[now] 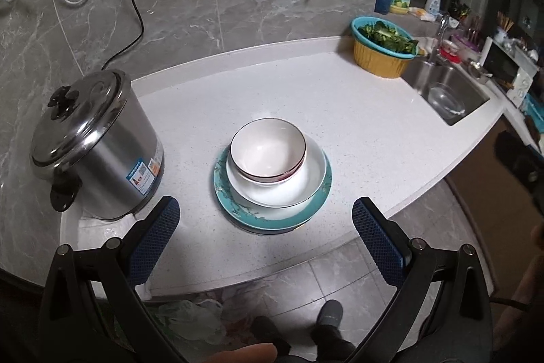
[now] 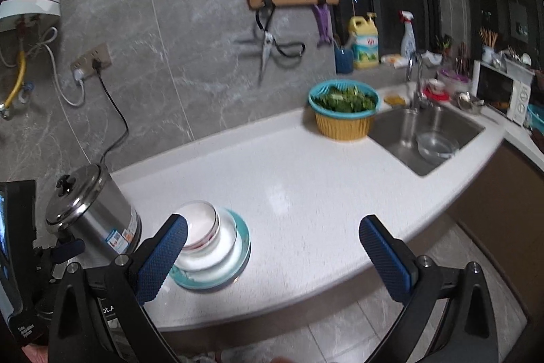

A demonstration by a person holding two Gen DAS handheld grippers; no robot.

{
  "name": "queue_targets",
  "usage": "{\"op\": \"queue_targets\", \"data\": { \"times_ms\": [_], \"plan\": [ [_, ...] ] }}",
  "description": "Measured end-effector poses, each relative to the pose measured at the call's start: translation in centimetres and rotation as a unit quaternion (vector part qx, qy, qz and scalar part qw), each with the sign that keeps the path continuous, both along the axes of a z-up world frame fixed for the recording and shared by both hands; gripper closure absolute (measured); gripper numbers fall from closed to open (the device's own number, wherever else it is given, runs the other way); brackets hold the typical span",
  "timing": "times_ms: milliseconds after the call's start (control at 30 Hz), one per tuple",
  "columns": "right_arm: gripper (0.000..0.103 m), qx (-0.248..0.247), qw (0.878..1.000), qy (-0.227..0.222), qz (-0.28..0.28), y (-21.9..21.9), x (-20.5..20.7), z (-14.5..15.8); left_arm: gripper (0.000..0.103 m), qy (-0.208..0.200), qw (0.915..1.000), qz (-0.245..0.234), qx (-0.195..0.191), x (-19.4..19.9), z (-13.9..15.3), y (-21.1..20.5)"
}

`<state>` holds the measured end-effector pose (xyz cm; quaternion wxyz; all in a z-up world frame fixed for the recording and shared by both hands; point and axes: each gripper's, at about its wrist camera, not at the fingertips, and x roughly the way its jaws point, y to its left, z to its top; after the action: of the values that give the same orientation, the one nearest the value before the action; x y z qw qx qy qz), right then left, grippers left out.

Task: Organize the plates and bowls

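Left wrist: glossy round bowl (image 1: pixel 268 150) atop stacked ceramic plates (image 1: pixel 272 193).

Glossy ceramic bowl (image 1: pixel 268 152) — shiny steel pot (image 1: pixel 98 145).

The right gripper (image 2: pixel 273 238) is hovering with fingers spread wide, holding nothing, above the white counter (image 2: pixel 306 186). Stacked bowls (image 2: pixel 204 237) are sitting on a teal plate (image 2: pixel 243 244) (beside a steel pot (image 2: pixel 91 220)).
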<state>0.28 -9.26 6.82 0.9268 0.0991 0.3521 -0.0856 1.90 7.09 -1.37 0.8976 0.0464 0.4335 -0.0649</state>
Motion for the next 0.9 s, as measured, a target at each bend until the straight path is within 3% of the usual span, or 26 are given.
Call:
{"op": "queue_targets", "data": {
  "times_ms": [267, 900],
  "plan": [
    [0.000, -0.006, 0.997, 0.062, -0.041, 0.0, 1.5, -1.3, 0.000, -0.021, 0.9998, 0.004, 0.006, 0.3, 1.4, 0.5],
    [0.000, -0.021, 0.996, 0.081, -0.029, -0.1, 2.6, -0.8, 0.000, -0.019, 0.9998, -0.001, 0.005, 1.6, 1.2, -0.8]
  ]
}}
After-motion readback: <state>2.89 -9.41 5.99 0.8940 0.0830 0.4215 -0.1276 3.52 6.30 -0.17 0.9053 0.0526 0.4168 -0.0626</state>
